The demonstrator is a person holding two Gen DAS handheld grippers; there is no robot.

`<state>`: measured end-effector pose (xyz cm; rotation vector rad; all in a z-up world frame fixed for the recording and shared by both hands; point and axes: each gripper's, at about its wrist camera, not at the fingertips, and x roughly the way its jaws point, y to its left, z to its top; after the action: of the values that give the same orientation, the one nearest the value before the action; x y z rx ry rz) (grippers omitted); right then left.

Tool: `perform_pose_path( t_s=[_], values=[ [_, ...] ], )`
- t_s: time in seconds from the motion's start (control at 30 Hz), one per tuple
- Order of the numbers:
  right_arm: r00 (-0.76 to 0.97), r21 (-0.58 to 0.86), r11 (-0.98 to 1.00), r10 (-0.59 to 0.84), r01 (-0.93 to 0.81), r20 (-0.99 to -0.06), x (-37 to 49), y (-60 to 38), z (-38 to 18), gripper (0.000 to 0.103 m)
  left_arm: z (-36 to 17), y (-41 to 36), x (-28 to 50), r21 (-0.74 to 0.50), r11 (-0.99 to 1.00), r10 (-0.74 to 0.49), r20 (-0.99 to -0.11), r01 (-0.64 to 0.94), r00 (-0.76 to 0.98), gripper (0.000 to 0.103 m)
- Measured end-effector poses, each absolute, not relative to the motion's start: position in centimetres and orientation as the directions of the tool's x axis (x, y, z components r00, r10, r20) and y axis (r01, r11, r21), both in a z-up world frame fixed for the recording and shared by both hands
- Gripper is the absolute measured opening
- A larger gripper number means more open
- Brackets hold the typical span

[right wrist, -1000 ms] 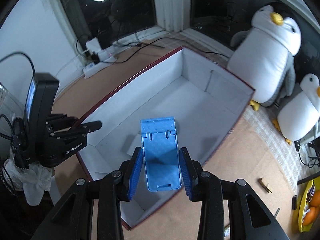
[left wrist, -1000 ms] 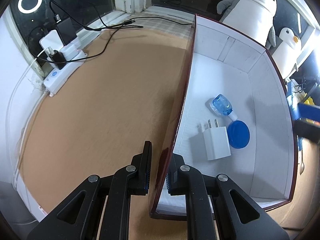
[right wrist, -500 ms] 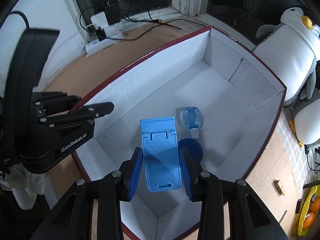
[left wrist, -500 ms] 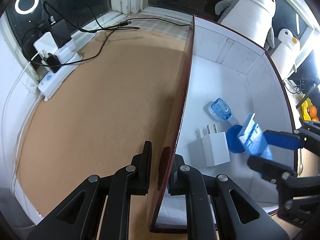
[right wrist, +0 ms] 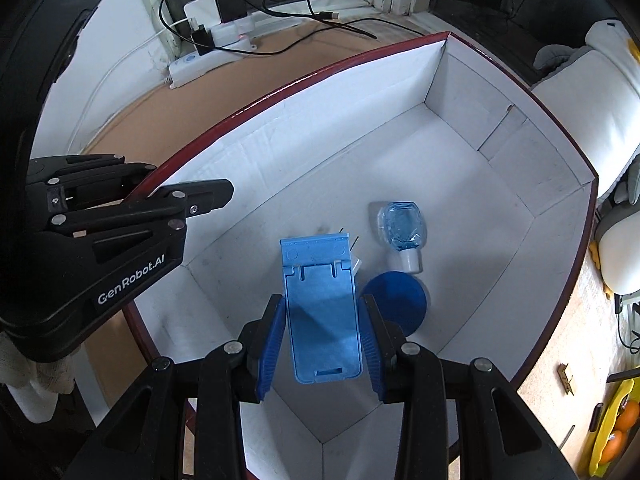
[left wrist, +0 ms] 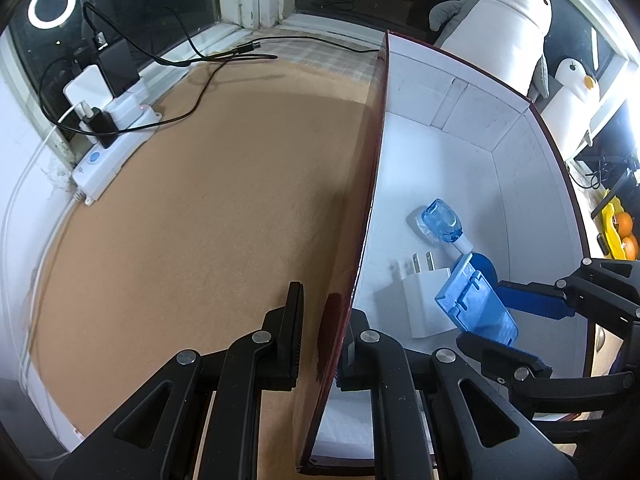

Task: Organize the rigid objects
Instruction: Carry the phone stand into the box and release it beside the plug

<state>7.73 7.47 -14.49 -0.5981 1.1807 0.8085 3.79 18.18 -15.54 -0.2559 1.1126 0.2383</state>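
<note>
An open box, white inside and dark red outside (left wrist: 378, 140) (right wrist: 280, 92), stands on the brown tabletop. My left gripper (left wrist: 324, 340) (right wrist: 180, 186) is shut on the box's near side wall, one finger outside and one inside. My right gripper (right wrist: 322, 344) (left wrist: 508, 328) is shut on a blue phone stand (right wrist: 322, 312) (left wrist: 474, 304) and holds it low inside the box, just above a white charger plug (left wrist: 420, 304). On the box floor beside them lie a small clear blue bottle (left wrist: 442, 222) (right wrist: 402, 226) and a blue round lid (right wrist: 396, 300) (left wrist: 486, 270). In the right wrist view the stand hides most of the plug.
A white power strip with chargers and black cables (left wrist: 108, 152) (right wrist: 208, 48) sits by the window. Two penguin plush toys (left wrist: 508, 12) stand behind the box. A yellow tray of oranges (left wrist: 622, 232) lies at the right. Bare brown tabletop (left wrist: 200, 220) stretches left of the box.
My right gripper has carried the blue stand down from above the box's rim to just over the charger plug. The left gripper has stayed on the box wall.
</note>
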Motion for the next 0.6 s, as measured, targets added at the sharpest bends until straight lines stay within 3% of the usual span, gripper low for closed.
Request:
perform_pose_path(
  t_s=[0.43, 0.6],
  values=[
    [0.167, 0.002, 0.584, 0.235, -0.812, -0.958, 7.63, 7.55, -14.58, 0.034, -15.49, 18.1, 3.83, -0.076, 0.946, 0.067, -0.905, -0.315, 0.419, 0.011],
    [0.179, -0.005, 0.589, 0.238, -0.808, -0.955, 7.73, 7.42, -14.32, 0.043, -15.47, 17.99, 3.81, -0.072, 0.947, 0.069, -0.906, -0.313, 0.418, 0.011]
  ],
)
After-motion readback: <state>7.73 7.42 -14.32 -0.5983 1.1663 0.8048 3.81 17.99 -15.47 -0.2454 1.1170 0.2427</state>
